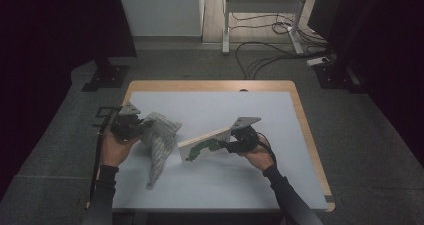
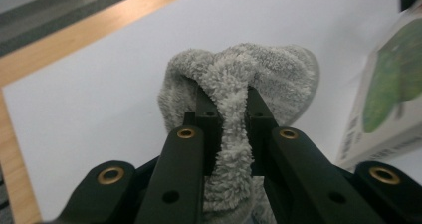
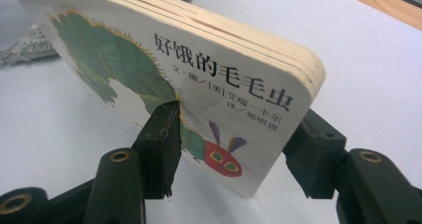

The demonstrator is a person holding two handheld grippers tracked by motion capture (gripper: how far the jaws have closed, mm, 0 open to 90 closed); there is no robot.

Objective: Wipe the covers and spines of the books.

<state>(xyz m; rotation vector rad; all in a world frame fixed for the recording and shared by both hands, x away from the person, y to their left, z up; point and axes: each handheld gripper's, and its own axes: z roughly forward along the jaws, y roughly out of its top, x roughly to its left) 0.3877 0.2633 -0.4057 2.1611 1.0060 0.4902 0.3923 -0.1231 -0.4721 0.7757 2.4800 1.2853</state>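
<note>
grey, fluffy terry towel [image 2: 234,89] is pinched in the left tool [image 1: 131,123], its jaws pressed together on a bunched fold of the fabric. in the high view the towel [image 1: 159,140] hangs from that tool at the left of the pale blue-grey bench [image 1: 240,110] with a light wooden edge, its lower end trailing down to touch the bench top. a person's left hand [image 1: 116,150] in a dark sleeve carries the tool.

the right tool [image 1: 226,146] pinches a thick cardboard picture book [image 3: 199,69] with a green caterpillar and black chinese characters on its white cover. one jaw presses on the cover, the other on the back, near a rounded corner. in the high view the book [image 1: 204,141] is held tilted near the middle of the bench, its far end low by the towel. the person's right hand [image 1: 255,155] holds this tool.

towel and book are near each other; whether they touch cannot be told.
</note>
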